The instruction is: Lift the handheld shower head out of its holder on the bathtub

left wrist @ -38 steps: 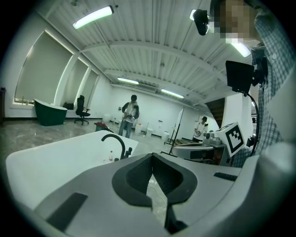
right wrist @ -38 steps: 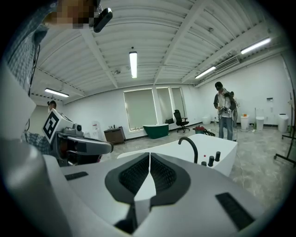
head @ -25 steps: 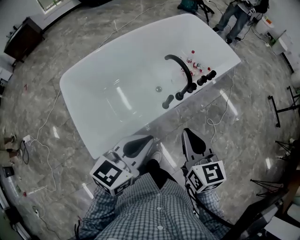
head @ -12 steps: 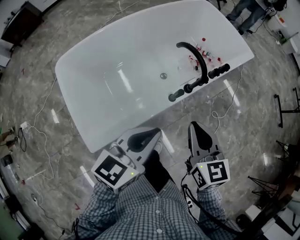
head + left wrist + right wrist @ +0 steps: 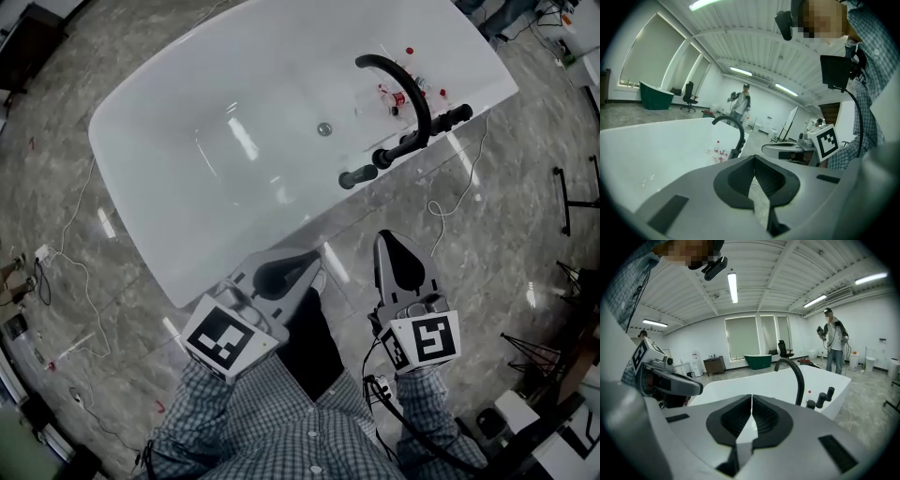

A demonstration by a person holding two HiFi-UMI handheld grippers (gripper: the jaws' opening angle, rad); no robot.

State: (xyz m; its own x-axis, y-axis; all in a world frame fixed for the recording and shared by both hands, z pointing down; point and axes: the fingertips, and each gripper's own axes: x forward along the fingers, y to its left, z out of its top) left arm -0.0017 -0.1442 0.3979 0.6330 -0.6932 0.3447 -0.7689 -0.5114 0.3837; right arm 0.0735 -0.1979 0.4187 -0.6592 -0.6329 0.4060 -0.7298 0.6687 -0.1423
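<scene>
- Grey marble-look floor (image 5: 506,262), strung with loose cables, surrounds a white freestanding bathtub (image 5: 187,187) that lies ahead of both hand-held grippers.
- The left gripper (image 5: 305,272) has its jaws pressed together on nothing. The right gripper (image 5: 394,248), just beside it, is likewise closed and empty.
- Ahead of the right gripper's tip and well apart from it, a black gooseneck spout (image 5: 417,84) rises from the tub's near rim, in a row of black fittings (image 5: 412,142).
- The handheld shower head appears to be one piece of that row, seated in its holder. Which piece it is cannot be told from these views.
- Small red-capped bottles (image 5: 386,94) lie in the tub beyond the spout.
- By the look of things, the task has not begun, as neither gripper touches the tub or its fittings.
- What remains is the reach to the rim, opening the jaws, a grip on the shower head and the lift out of the holder.
</scene>
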